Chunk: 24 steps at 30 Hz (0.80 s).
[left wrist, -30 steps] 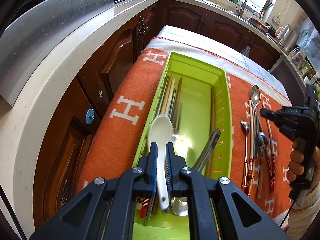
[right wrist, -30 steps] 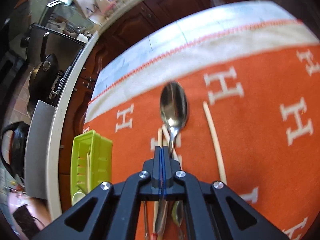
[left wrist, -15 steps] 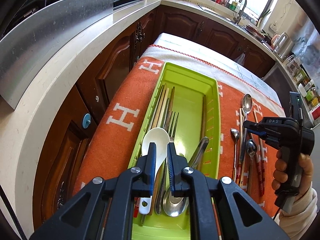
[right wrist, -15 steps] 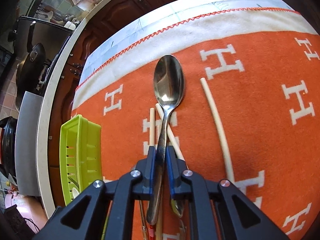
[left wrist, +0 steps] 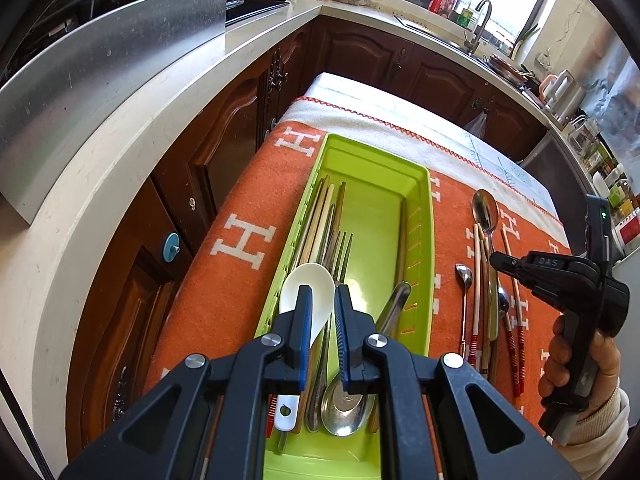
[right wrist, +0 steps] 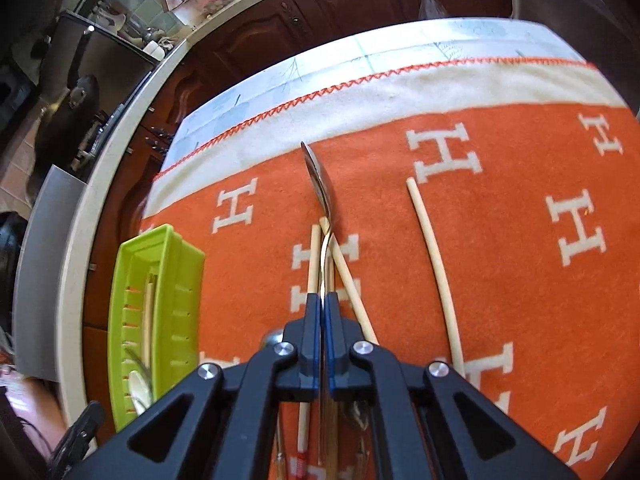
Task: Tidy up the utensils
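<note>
A lime green tray on the orange blanket holds chopsticks, forks, metal spoons and a white ceramic spoon. My left gripper hovers over the tray's near end, narrowly open, with the white spoon lying loose below it. In the right wrist view my right gripper is closing tight on the handle of a large metal spoon, whose bowl stands on edge over the blanket. The right gripper also shows in the left wrist view, over the row of loose utensils to the right of the tray.
Pale chopsticks and red-banded utensils lie on the orange blanket beside the tray. A white countertop and dark cabinets run along the left. A person's hand holds the right gripper.
My left gripper let go of the white spoon, which now lies in the tray. My right gripper opened around the metal spoon's handle, then shut on it, and the spoon rolled onto its edge.
</note>
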Motion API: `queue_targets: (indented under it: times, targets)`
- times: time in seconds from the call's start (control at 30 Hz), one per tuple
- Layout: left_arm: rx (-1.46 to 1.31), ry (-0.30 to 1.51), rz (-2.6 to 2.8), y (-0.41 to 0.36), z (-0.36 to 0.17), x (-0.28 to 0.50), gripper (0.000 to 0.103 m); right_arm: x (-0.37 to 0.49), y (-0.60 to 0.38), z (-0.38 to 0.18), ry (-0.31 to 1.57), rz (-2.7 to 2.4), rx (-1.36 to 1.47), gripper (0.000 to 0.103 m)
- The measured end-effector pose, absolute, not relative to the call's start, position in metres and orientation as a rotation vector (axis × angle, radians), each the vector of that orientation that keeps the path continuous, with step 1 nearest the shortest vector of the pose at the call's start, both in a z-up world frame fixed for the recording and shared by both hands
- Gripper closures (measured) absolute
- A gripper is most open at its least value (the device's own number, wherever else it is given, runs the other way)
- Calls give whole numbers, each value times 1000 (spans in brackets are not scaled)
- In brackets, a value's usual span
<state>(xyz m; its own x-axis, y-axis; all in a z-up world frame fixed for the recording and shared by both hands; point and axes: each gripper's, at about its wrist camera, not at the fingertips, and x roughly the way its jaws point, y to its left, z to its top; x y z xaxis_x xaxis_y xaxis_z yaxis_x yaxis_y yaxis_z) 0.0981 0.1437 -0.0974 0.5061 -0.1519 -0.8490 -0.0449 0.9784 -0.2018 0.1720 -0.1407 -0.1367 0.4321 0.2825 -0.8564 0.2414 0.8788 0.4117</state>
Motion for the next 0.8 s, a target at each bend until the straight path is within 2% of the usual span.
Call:
queue_targets:
  times: [0.3, 0.57, 0.73, 0.8]
  targets:
    - [-184, 1022, -71, 135, -90, 93, 94, 142, -160, -117, 1060, 135, 733, 101]
    - [-166, 984, -48, 137, -75, 87, 94, 123, -130, -76, 1033, 285, 745, 101]
    - [-113, 939, 44, 150, -59, 88, 81, 118, -78, -68, 1086, 372, 691, 101]
    - [-79, 920, 84, 155, -55, 88, 70, 119, -60, -73, 1111, 373, 666, 101]
